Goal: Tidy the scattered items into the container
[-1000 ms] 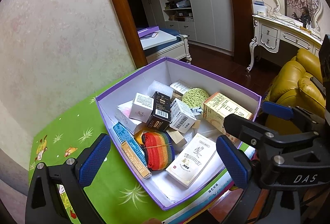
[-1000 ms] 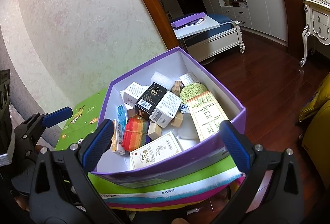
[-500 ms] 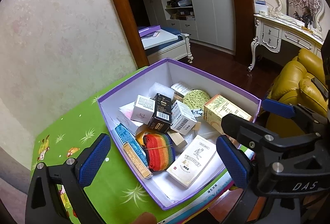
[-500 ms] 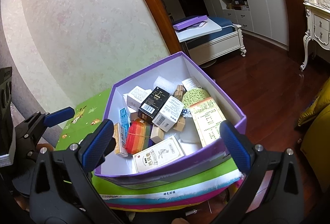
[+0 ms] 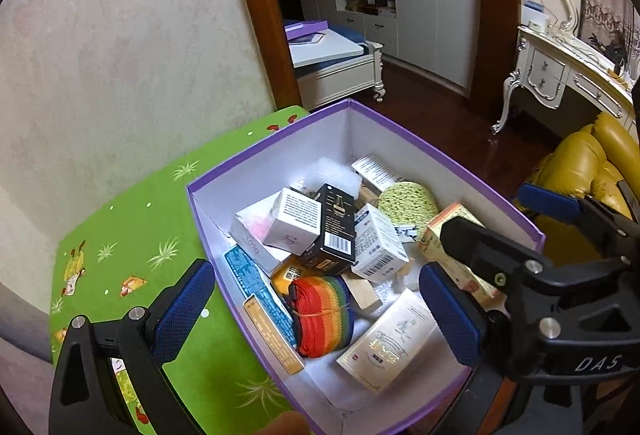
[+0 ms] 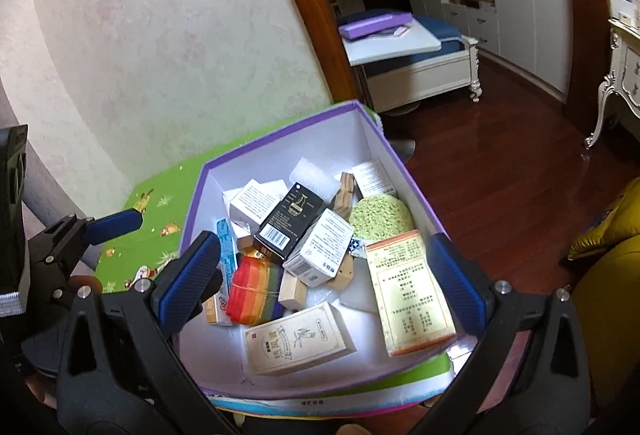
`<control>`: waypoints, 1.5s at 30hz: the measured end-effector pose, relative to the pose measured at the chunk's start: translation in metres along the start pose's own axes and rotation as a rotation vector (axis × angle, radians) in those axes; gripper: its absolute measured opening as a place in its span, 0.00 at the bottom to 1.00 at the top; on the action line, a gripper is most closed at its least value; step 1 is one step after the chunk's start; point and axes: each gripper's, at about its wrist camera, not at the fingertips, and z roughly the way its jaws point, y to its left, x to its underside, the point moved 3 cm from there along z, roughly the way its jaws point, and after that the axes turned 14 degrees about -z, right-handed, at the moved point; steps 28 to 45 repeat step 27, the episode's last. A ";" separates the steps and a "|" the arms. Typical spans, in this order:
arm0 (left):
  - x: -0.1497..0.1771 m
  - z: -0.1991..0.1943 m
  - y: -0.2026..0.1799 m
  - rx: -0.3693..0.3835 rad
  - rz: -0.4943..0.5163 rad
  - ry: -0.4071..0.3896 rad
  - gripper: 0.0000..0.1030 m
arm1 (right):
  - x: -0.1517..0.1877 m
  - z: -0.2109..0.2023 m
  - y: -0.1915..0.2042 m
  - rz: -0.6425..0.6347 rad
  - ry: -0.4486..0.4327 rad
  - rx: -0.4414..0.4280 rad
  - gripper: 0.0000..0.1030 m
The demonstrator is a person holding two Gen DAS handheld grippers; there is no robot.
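Green cartoon-print cloth covers the table (image 5: 132,235), set against a pale wall. Both grippers' fingers stand wide apart, holding nothing: the left gripper (image 5: 316,311) and right gripper (image 6: 320,275) hover over the purple box (image 5: 460,163). Inside it lie small cartons, a rainbow roll (image 5: 320,311), a green sponge (image 6: 380,215) and wooden blocks.

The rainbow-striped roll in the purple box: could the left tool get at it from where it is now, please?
Probably yes. The rainbow-striped roll lies exposed near the purple box's front, nothing covering it, and the left tool is open above it. Neighbouring cartons crowd its sides, though.
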 end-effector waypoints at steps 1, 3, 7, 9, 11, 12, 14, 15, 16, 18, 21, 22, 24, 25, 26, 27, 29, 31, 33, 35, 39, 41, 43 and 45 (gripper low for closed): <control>0.000 0.001 -0.001 0.000 0.002 0.005 1.00 | 0.000 0.002 0.000 0.003 0.013 -0.012 0.99; 0.002 0.000 -0.005 -0.008 0.021 0.011 1.00 | 0.000 0.000 0.000 -0.013 0.029 -0.010 0.99; 0.006 -0.005 -0.012 0.007 0.032 0.019 1.00 | 0.002 -0.007 0.004 -0.030 0.034 -0.026 0.99; 0.005 -0.006 -0.013 0.005 0.030 0.020 1.00 | 0.002 -0.009 0.005 -0.025 0.030 -0.030 0.99; 0.005 -0.005 -0.013 0.004 0.023 0.026 1.00 | 0.003 -0.008 0.005 -0.015 0.030 -0.035 0.99; 0.005 -0.005 -0.012 0.004 0.020 0.028 1.00 | 0.004 -0.007 0.006 -0.010 0.030 -0.037 0.99; 0.005 -0.005 -0.012 0.003 0.021 0.031 1.00 | 0.005 -0.007 0.006 -0.008 0.030 -0.037 0.99; 0.005 -0.005 -0.012 0.003 0.020 0.031 1.00 | 0.005 -0.007 0.007 -0.008 0.029 -0.037 0.99; 0.005 -0.005 -0.012 0.003 0.019 0.031 1.00 | 0.005 -0.007 0.007 -0.006 0.029 -0.037 0.99; 0.005 -0.006 -0.013 0.001 0.021 0.026 1.00 | 0.005 -0.007 0.007 -0.002 0.030 -0.039 0.99; 0.004 -0.007 -0.014 0.003 0.022 0.024 1.00 | 0.004 -0.008 0.006 -0.005 0.028 -0.039 0.99; 0.004 -0.006 -0.014 0.003 0.021 0.024 1.00 | 0.004 -0.008 0.006 -0.005 0.028 -0.037 0.99; 0.005 -0.005 -0.014 0.003 0.022 0.024 1.00 | 0.005 -0.008 0.007 -0.004 0.028 -0.035 0.99; 0.005 -0.005 -0.014 0.004 0.023 0.020 1.00 | 0.005 -0.007 0.007 -0.003 0.027 -0.037 0.99; 0.005 -0.006 -0.014 0.006 0.023 0.010 1.00 | 0.005 -0.007 0.007 0.000 0.027 -0.039 0.99; 0.005 -0.006 -0.014 0.001 0.023 -0.001 1.00 | 0.005 -0.007 0.007 0.001 0.027 -0.041 0.99; 0.005 -0.006 -0.014 0.001 0.023 -0.001 1.00 | 0.005 -0.007 0.007 0.001 0.027 -0.041 0.99; 0.005 -0.006 -0.014 0.001 0.023 -0.001 1.00 | 0.005 -0.007 0.007 0.001 0.027 -0.041 0.99; 0.005 -0.006 -0.014 0.001 0.023 -0.001 1.00 | 0.005 -0.007 0.007 0.001 0.027 -0.041 0.99; 0.005 -0.006 -0.014 0.001 0.023 -0.001 1.00 | 0.005 -0.007 0.007 0.001 0.027 -0.041 0.99; 0.005 -0.006 -0.014 0.001 0.023 -0.001 1.00 | 0.005 -0.007 0.007 0.001 0.027 -0.041 0.99; 0.005 -0.006 -0.014 0.001 0.023 -0.001 1.00 | 0.005 -0.007 0.007 0.001 0.027 -0.041 0.99; 0.005 -0.006 -0.014 0.001 0.023 -0.001 1.00 | 0.005 -0.007 0.007 0.001 0.027 -0.041 0.99; 0.005 -0.006 -0.014 0.001 0.023 -0.001 1.00 | 0.005 -0.007 0.007 0.001 0.027 -0.041 0.99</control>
